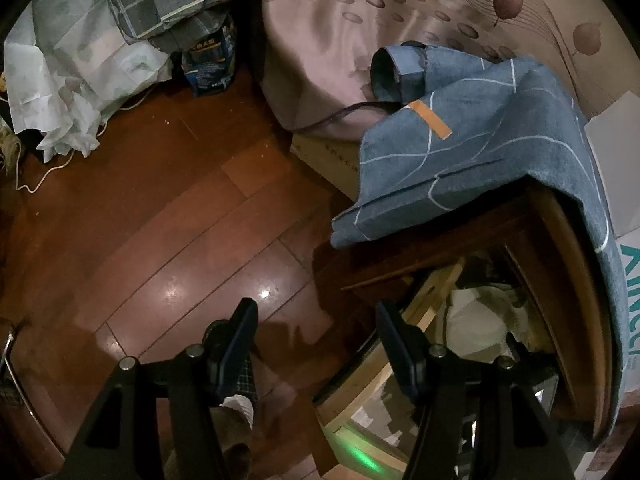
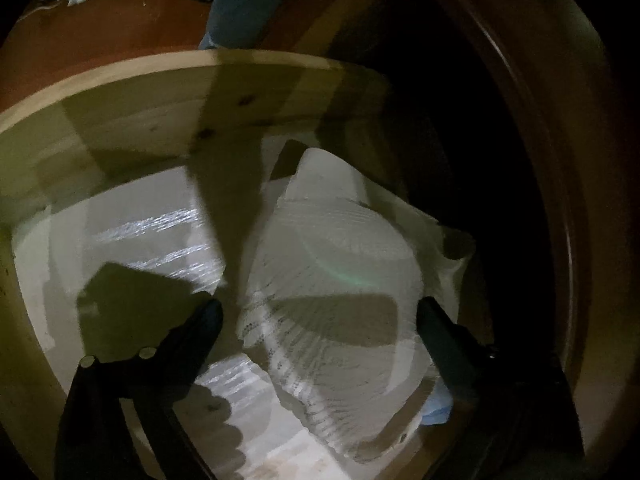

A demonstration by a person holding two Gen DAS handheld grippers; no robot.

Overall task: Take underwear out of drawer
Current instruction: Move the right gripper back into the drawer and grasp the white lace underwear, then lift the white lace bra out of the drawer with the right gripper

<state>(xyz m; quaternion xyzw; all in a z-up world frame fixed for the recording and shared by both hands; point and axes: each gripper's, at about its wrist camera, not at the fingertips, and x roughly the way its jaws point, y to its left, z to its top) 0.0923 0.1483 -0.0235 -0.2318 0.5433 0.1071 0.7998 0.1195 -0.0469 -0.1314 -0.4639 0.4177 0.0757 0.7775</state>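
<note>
The right gripper (image 2: 320,312) is down inside the open drawer (image 2: 120,92), its two dark fingers spread wide apart with a pale, ribbed, folded piece of underwear (image 2: 328,280) lying between them. The tips sit at the garment's two sides; whether they already touch the cloth cannot be told through the blur, and nothing is clamped. The garment rests on the drawer's light floor toward its right side, its far corner raised against the dark cabinet opening, and a scrap of blue fabric (image 2: 436,412) peeks out beneath its right edge. The step in hand appears to be the reach for the grasp. The next move would likely call for closing the fingers on a fold of the soft cloth, deep enough that it does not slip free, then lifting it clear of the pale wooden drawer wall. The left gripper (image 1: 316,332) hangs outside, above the reddish wooden floor (image 1: 160,220) just beside the drawer, its fingers also well apart and holding nothing. A blue cloth with thin white lines (image 1: 480,140) is draped over the cabinet top above the drawer.
</note>
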